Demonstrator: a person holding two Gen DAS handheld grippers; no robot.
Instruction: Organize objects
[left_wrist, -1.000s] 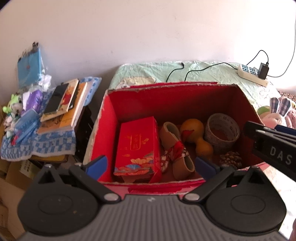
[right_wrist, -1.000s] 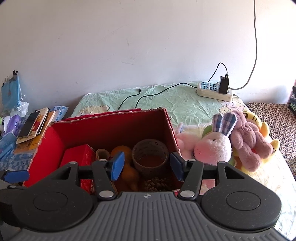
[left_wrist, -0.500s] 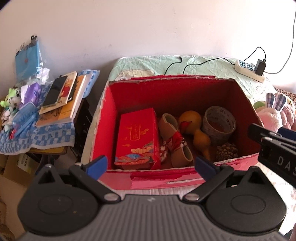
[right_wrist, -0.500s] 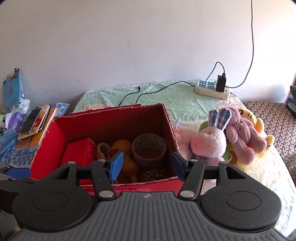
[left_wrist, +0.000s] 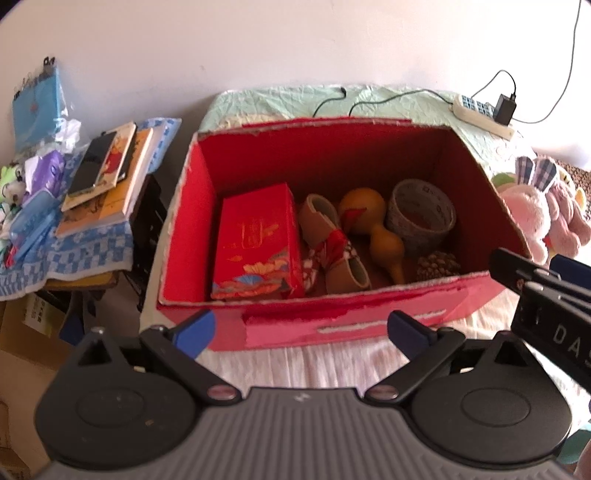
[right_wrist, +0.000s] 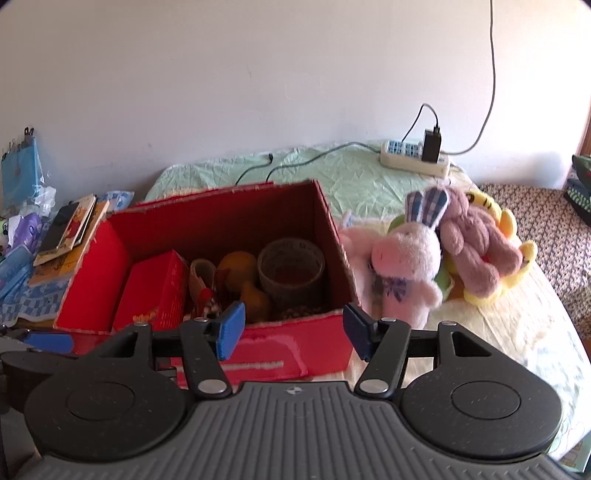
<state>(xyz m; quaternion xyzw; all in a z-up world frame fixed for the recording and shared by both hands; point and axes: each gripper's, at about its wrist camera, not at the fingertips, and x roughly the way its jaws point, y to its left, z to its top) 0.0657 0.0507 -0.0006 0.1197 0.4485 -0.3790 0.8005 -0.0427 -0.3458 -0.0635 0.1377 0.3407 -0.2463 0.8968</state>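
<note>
**Two empty grippers, one part-filled box, soft toys not yet packed**

Two things frame your work: the bed with its pale green crinkled sheet (right_wrist: 354, 177), and on it the open red cardboard box (left_wrist: 332, 325), its near wall just ahead of both tools; inside the box, from its left side to its right, sit a red printed carton with gold lettering (left_wrist: 256, 242), a tan scroll-like bundle tied with red patterned cloth (left_wrist: 332, 247), an orange-brown double-bulbed gourd (left_wrist: 373, 229), a round woven grey basket (left_wrist: 421, 218) and, nearest the front wall, a small brown pine cone (left_wrist: 437, 264); so the packing looks well along, but I judge it unfinished.

Outside the box, against its right wall, lies the pile that I take to be your remaining load: a pink plush rabbit with checked blue ears (right_wrist: 406, 258), touching a mauve plush rabbit (right_wrist: 476, 243) that leans on a yellow plush toy (right_wrist: 517, 254); a green piece shows between them, too hidden to name.

Your left gripper (left_wrist: 299, 330) stands wide with nothing between its blue pads, hovering before the box's front wall; your right gripper (right_wrist: 293, 328) is likewise spread wide and empty, aimed at the box's near right corner, with the pink rabbit just to its right.

The step in hand reads as the reach for the next item; the likely move is to swing the right tool onto the pink rabbit, pinch its body rather than an ear, and clear the box wall on the lift; being soft, it may sag or drag its neighbour.
</note>
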